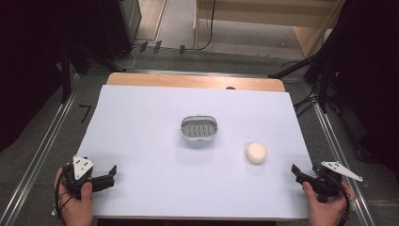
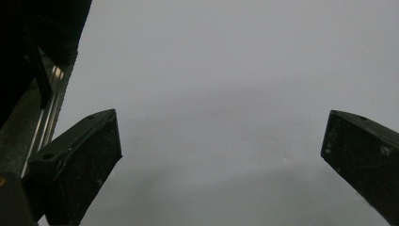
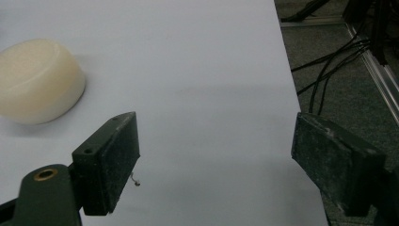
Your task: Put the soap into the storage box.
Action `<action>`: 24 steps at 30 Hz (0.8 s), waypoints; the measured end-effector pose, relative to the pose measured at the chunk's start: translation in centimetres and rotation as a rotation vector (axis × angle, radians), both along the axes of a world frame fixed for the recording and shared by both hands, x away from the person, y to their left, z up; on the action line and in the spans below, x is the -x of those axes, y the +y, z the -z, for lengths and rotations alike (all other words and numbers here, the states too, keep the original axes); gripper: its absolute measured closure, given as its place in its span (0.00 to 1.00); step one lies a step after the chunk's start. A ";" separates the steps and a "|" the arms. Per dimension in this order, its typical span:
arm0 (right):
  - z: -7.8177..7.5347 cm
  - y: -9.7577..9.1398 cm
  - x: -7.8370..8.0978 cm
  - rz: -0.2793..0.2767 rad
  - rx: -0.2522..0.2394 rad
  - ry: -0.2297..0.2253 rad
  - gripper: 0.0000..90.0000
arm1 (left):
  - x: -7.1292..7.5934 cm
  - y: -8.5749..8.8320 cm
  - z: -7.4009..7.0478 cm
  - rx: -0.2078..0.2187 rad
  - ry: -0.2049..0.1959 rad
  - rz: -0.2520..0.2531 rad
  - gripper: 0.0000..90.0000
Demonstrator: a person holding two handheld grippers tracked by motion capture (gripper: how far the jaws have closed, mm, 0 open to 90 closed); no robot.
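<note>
Both grippers rest at the counter's (image 1: 141,197) near edge: left gripper (image 1: 112,173) at the left corner, right gripper (image 1: 295,170) at the right, jaws of each spread wide and empty. Soap (image 1: 256,152) lies near the right gripper; soap dish (image 1: 199,128) sits mid-counter. Risk: the smooth, rounded soap could squirt from a pinch placed off its centre.

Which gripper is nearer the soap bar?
Right. The right gripper sits just beyond the soap bar, toward the table's near right corner; the left gripper is far off at the near left corner.
</note>
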State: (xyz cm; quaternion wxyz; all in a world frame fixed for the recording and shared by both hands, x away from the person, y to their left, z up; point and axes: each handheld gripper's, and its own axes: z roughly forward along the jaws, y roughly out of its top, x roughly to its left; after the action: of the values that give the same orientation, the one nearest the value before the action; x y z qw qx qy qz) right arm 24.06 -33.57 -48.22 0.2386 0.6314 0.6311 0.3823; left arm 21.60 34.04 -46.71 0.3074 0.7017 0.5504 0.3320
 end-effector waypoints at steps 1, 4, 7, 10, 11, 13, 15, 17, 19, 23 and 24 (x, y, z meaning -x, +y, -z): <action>0.0 0.0 0.0 -0.002 0.001 0.001 0.19 | 0.0 0.0 0.0 -0.002 0.001 -0.001 0.00; -0.1 0.0 0.2 -0.019 -0.008 -0.001 0.23 | -0.1 -0.1 0.0 -0.009 0.005 -0.004 0.00; -0.2 -0.2 0.3 -0.033 -0.017 -0.006 0.23 | -0.1 -0.1 0.0 -0.009 0.005 -0.008 0.00; -0.4 -0.2 0.3 -0.042 -0.021 0.000 0.23 | 0.0 -0.1 0.0 -0.009 0.002 -0.007 0.00; -0.4 -0.2 0.2 -0.046 -0.017 0.002 0.23 | 0.0 -0.1 0.0 -0.008 0.000 -0.007 0.00; -0.6 0.0 0.2 -0.057 -0.008 0.013 0.22 | 0.0 -0.1 0.0 -0.009 -0.003 -0.009 0.00; -0.8 0.0 0.0 -0.069 -0.009 0.011 0.21 | 0.0 -0.1 0.0 -0.013 -0.006 -0.010 0.00; -1.1 0.2 -0.1 -0.074 -0.014 0.018 0.21 | -0.1 -0.2 0.1 -0.022 0.000 -0.013 0.00; -1.5 0.3 -0.3 -0.087 -0.025 0.023 0.21 | -0.2 -0.2 0.1 -0.023 0.008 -0.027 0.00; -2.2 0.7 -0.6 -0.116 -0.015 0.029 0.21 | -0.1 -0.1 0.0 -0.013 0.006 -0.011 0.00; -2.5 1.0 -0.8 -0.131 -0.017 0.035 0.21 | 0.0 -0.1 0.0 -0.006 -0.001 0.001 0.00</action>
State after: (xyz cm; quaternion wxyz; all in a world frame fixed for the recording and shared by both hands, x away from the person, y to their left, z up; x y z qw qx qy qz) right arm 24.83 -32.56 -45.74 0.1965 0.5973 0.6718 0.3915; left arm 21.60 33.96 -46.74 0.3056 0.7027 0.5489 0.3340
